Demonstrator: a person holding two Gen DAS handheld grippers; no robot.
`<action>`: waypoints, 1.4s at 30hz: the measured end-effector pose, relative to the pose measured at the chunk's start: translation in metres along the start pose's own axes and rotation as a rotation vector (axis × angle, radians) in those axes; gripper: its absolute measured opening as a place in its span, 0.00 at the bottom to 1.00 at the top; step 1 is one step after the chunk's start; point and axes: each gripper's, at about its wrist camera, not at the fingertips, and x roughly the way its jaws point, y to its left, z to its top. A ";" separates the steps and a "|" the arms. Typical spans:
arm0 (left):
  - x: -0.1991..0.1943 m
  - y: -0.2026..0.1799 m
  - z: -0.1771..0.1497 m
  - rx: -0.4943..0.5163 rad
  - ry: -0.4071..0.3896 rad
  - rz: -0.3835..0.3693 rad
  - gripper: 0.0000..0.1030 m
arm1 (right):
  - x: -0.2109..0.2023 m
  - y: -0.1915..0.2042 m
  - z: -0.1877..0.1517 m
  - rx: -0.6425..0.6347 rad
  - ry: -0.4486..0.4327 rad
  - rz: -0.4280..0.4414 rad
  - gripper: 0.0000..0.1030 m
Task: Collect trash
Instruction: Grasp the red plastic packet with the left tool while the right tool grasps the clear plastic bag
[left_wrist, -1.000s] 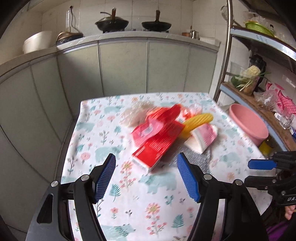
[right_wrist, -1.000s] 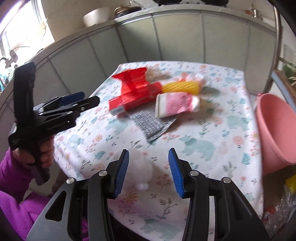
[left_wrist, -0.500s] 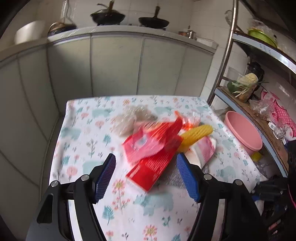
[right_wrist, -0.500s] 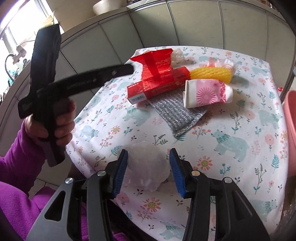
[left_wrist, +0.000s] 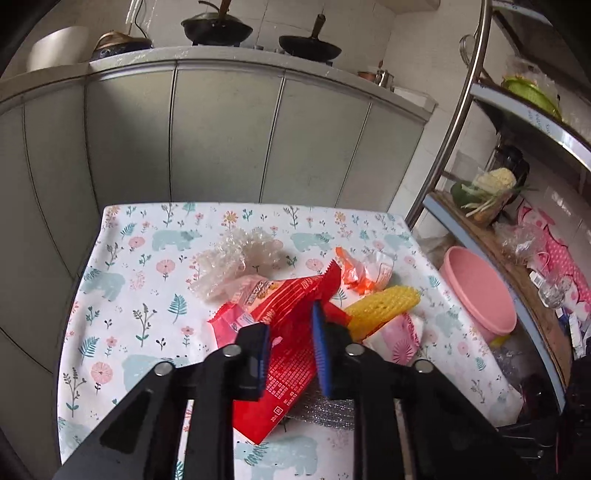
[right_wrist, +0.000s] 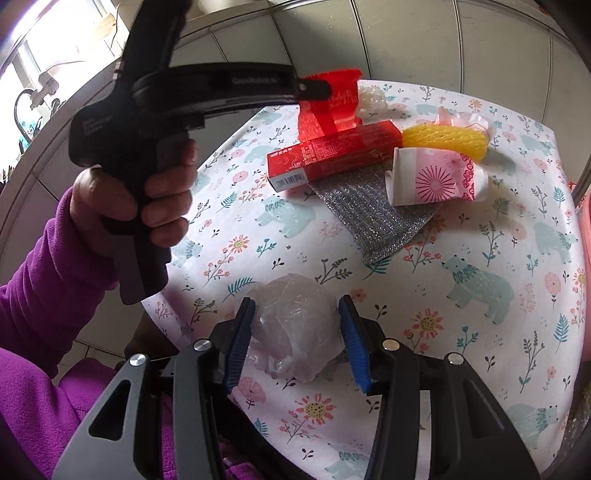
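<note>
Red wrapper (left_wrist: 291, 328) pinched in left claw (left_wrist: 290, 349); right claw (right_wrist: 293, 341) spread around crumpled clear plastic (right_wrist: 291, 325)

A bench (left_wrist: 110, 306) covered by a white cloth printed with bears, flowers and leaves carries a small heap of litter. A silver glitter sheet (right_wrist: 376, 218) lies flat on it, with a long red box (right_wrist: 332, 155) and a pink-and-white paper cup (right_wrist: 436, 177) resting across its far edge. Beyond them lie a yellow foam net (right_wrist: 443, 140), a red wrapper (left_wrist: 284, 295), an orange-and-white wrapper (left_wrist: 365, 271) and crumpled clear plastic (left_wrist: 236, 254). A clear plastic wad (right_wrist: 291, 328) sits well apart at the near edge.
</note>
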 end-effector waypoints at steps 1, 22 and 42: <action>-0.005 -0.001 0.001 0.007 -0.012 0.007 0.05 | 0.000 0.000 0.000 0.000 0.001 -0.002 0.46; -0.093 0.000 -0.014 0.020 -0.155 0.027 0.01 | -0.015 0.021 -0.005 -0.112 -0.069 -0.176 0.25; -0.092 -0.031 -0.019 0.054 -0.145 0.034 0.01 | -0.090 -0.023 0.026 0.031 -0.338 -0.562 0.25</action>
